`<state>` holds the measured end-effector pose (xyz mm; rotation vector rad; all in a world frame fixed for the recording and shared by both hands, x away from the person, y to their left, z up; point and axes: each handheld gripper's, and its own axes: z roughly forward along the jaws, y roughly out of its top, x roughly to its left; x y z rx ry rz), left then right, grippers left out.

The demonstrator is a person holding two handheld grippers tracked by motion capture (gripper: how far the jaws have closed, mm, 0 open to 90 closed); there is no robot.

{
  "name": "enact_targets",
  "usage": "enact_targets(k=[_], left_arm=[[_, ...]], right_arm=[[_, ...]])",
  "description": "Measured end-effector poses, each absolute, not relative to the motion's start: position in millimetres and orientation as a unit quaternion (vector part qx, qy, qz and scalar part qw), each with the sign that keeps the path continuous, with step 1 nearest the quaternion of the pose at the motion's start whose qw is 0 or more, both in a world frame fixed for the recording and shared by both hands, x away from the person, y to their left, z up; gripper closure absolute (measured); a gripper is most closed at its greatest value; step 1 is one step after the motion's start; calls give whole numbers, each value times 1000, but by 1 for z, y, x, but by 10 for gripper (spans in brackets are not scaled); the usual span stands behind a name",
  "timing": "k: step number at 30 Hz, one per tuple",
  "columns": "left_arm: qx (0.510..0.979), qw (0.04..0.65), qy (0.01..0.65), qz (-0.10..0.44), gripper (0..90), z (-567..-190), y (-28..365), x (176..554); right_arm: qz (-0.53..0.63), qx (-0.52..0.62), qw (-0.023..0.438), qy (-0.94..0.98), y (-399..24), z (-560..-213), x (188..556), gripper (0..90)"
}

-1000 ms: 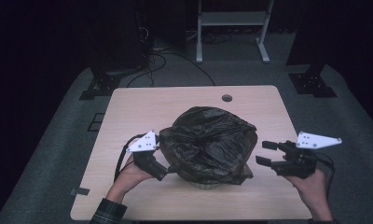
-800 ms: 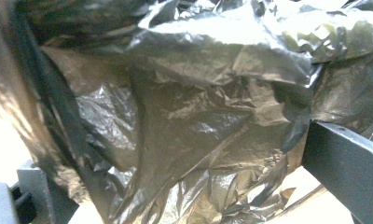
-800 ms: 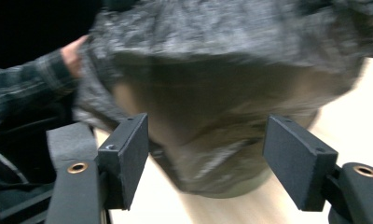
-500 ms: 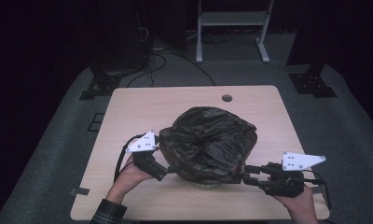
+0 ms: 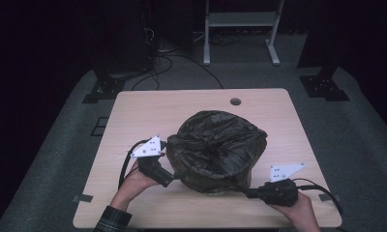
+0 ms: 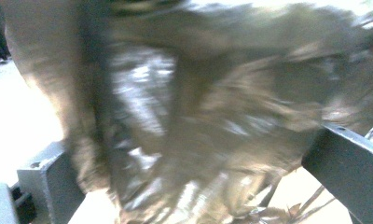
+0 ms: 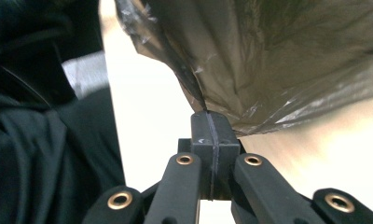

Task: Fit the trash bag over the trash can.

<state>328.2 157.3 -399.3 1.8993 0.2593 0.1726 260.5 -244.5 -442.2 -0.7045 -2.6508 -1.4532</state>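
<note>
Right gripper view has the right gripper (image 7: 211, 122) jaws pinched tight on the black trash bag (image 7: 278, 60) film; left gripper (image 5: 166, 180) jaws straddle the bag, apart.

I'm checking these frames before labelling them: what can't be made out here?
- What is inside the black bag: high view, the crumpled film covers it.
- Left gripper grip: its tips are hidden against the bag in the high view, and the left gripper view is blurred.
- How much film the right gripper pinches: right gripper view, the closed pads hide it.
- Small round thing on the table: too small.
</note>
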Motion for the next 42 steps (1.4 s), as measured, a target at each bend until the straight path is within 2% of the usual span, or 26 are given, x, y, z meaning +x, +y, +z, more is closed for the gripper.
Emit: enact_targets(k=[2, 10, 11, 12, 13, 22, 24, 27, 35, 42], left_arm=[[811, 569, 114, 71, 0, -404, 157, 330], [820, 555, 123, 65, 0, -418, 157, 334], [819, 557, 123, 64, 0, -418, 157, 334], [819, 557, 123, 64, 0, -418, 157, 334], [817, 560, 123, 64, 0, -417, 158, 334], [807, 574, 119, 73, 0, -413, 163, 330], [807, 574, 119, 72, 0, -413, 164, 329], [807, 573, 122, 73, 0, -414, 167, 328], [806, 573, 128, 79, 0, -418, 172, 325], [802, 576, 132, 86, 0, -421, 177, 321]], right_arm=[[-436, -241, 22, -867, -246, -456, 264, 900], [-398, -253, 17, -881, -246, -470, 270, 900], [-407, -252, 11, -878, -247, -468, 270, 863], [-407, -252, 11, -878, -247, -468, 270, 863], [-428, -263, 6, -865, -252, -461, 270, 655], [-473, -280, -34, -835, -272, -435, 274, 320], [-478, -281, -39, -831, -276, -431, 275, 282], [-475, -291, -50, -829, -283, -418, 279, 131], [-485, -278, -100, -823, -297, -387, 279, 103], [-501, -260, -117, -817, -298, -357, 282, 103]])
